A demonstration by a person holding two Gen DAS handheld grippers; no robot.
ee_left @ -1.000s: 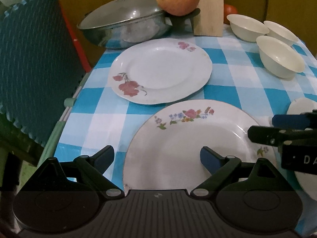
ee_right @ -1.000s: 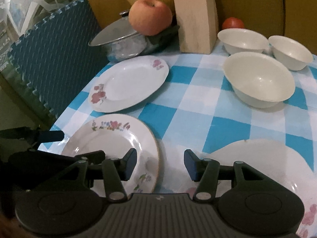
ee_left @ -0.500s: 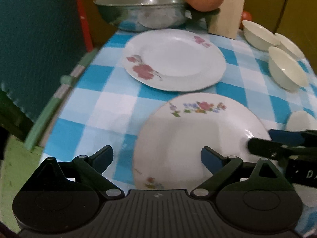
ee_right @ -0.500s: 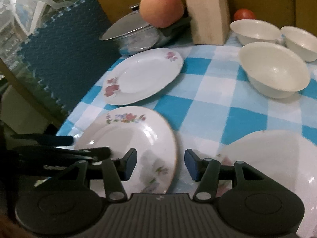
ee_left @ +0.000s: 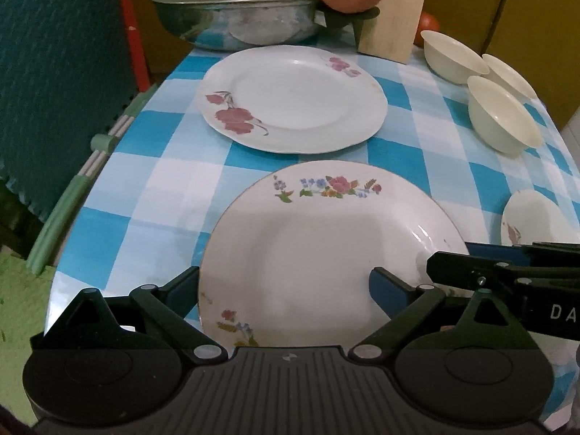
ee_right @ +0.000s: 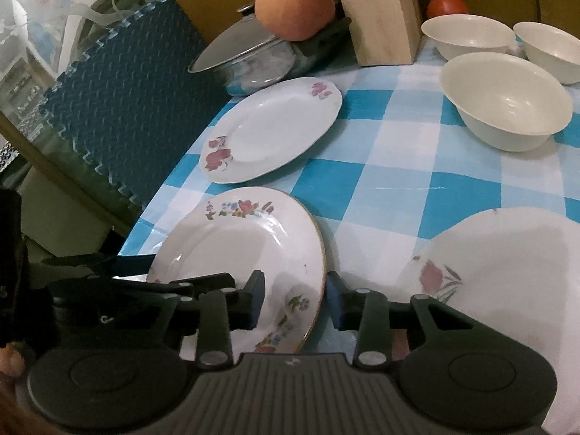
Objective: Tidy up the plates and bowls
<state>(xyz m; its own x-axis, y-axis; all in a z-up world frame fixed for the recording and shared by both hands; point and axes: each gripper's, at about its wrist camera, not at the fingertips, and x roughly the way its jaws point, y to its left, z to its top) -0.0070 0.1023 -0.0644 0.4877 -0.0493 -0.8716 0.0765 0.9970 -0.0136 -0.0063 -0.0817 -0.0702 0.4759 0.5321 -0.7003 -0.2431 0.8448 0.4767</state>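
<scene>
We're on the flowered plate (ee_left: 326, 253) at the near left corner of the table (ee_left: 174, 195). In the right wrist view its right rim sits higher than the cloth, tilted, with shadow under that edge. Our right tool (ee_right: 295, 299) is spread – one finger (ee_right: 253, 299) over the plate's face, the other (ee_right: 335, 302) just outside the gilt rim, so the rim stands between them. We cannot tell whether either pad touches the china.

Our left tool (ee_left: 284, 290) is spread wide too. Its left finger (ee_left: 179, 290) lies beside the plate's left edge, its right finger (ee_left: 389, 291) over the plate's well. It grips nothing. The right tool reaches in from the side just past that right finger, over the plate's right rim.

Just beyond lies the rose plate (ee_left: 293, 98) flat on the checked cloth, near the flowered plate but apart from it. To the right, close to our right tool, is a third plate (ee_right: 507, 279) with a red flower at its edge, also flat.

Far right – three cream bowls (ee_right: 507, 101) upright in a tight cluster; the two at the back look to be touching. Behind the rose plate stands a lidded pan (ee_left: 235, 14), with an apple (ee_right: 295, 7) on the pan's dark handle, a wooden block (ee_right: 380, 14) upright next to it, and a tomato (ee_right: 446, 5) behind the bowls. A blue foam mat (ee_right: 119, 108) stands along the table's left edge.
</scene>
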